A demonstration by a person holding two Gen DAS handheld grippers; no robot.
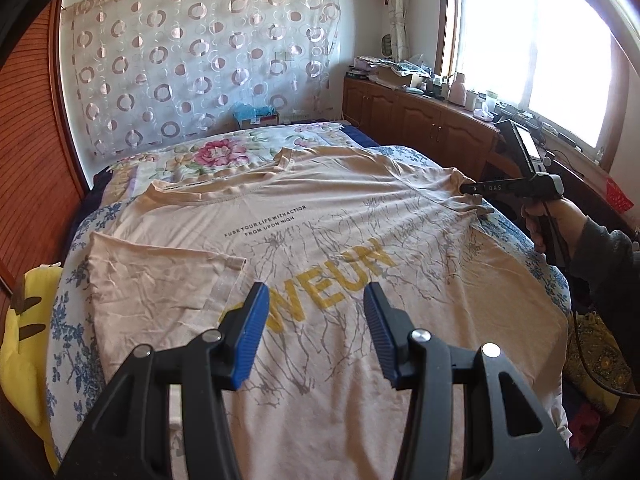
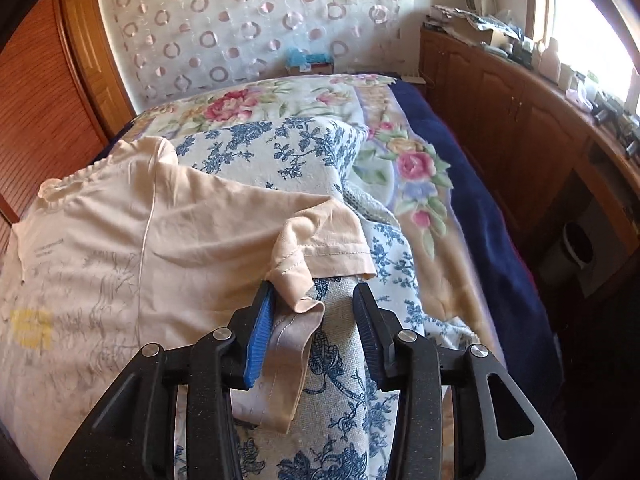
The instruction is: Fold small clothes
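Shirt (image 1: 320, 248), peach with yellow lettering, lies print-up across the blue-flowered bedcover (image 2: 280, 148), spread flat presumably so the sides can be folded inward; its left sleeve (image 1: 160, 268) already lies folded onto the body; its right sleeve (image 2: 320, 236) is bunched at the bed's edge. Left gripper (image 1: 316, 332) hovers over the lettering, jaws parted, holding nothing; right gripper (image 2: 316, 328) stands half open, sleeve hem resting against its left pad, unclamped.
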